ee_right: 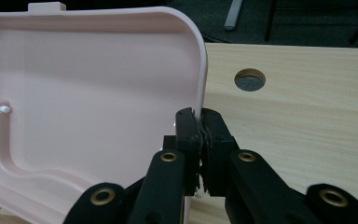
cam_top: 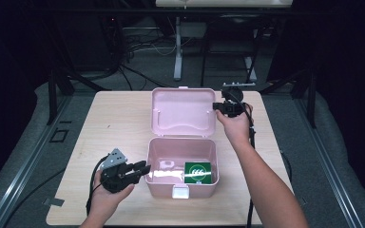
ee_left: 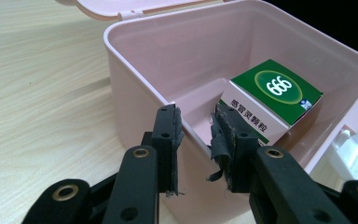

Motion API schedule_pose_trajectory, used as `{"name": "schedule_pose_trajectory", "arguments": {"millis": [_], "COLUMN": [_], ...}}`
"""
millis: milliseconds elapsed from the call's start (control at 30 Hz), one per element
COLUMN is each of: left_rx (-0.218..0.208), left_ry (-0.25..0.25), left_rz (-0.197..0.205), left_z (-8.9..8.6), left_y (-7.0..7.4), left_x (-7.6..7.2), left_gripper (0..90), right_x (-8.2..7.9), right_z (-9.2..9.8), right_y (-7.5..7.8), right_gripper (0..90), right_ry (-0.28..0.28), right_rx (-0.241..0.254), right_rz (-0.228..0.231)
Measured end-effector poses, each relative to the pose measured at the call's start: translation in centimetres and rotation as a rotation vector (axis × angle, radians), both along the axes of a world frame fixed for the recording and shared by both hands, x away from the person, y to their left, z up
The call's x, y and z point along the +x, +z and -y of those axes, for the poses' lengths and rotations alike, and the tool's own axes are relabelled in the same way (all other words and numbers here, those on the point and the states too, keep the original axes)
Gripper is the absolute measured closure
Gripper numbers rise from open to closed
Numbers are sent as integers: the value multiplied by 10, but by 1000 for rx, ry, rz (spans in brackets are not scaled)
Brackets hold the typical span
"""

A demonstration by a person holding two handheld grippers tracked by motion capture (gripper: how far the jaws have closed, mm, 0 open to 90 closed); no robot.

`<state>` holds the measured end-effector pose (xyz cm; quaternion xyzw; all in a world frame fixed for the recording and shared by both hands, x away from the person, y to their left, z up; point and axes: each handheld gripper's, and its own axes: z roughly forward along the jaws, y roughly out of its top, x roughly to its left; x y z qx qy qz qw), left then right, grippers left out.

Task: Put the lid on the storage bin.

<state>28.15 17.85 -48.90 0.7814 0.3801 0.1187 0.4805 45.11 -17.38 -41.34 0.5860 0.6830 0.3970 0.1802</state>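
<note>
The table (cam_top: pixel 119 118) carries a pink box (cam_top: pixel 181 187), which serves as the landmark here. The box sits near the table's front edge, its white latch facing the person. Its lid (cam_top: pixel 183 111) is swung fully back behind the box, lying open past the hinge.

The right gripper (cam_top: pixel 217 106) is at the lid's right edge, behind and right of the box; in the right gripper view its jaws are pinched tight on that rim, probably to hold the lid or swing it shut.

The left gripper (cam_top: pixel 145 168) is at the box's left wall. Its jaws stand narrowly apart, straddling the top of that wall without clamping it, likely to steady the box.

Inside the box, in its right half, lies a green carton (ee_left: pixel 275 91) marked 666.
</note>
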Motion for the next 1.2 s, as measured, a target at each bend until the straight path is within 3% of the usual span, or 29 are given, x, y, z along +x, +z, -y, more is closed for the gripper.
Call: {"name": "schedule_pose_trajectory", "arguments": {"millis": [133,200,500,533,667,1200], "left_rx": [-7,-9,-8,-9,-12,-10], "left_ry": [4,4,10,9,10,13], "left_rz": [5,5,8,8,9,8], "left_z": [0,0,1,1,1,1], "left_y": [-1,-1,-1,-1,-1,-1], "left_x": [0,0,-1,-1,-1,-1], "left_gripper": [708,708,709,709,708,708], "right_x": [-5,-7,-21,-22,-30,-61], "right_z": [2,2,6,5,4,7], "right_y": [4,5,13,13,17,22], "right_gripper": [872,872,872,871,872,872], "right_ry": [14,18,44,44,59,103], "right_rx": [-1,1,12,19,-9,-16], "right_rz": [1,27,54,73,91,180]}}
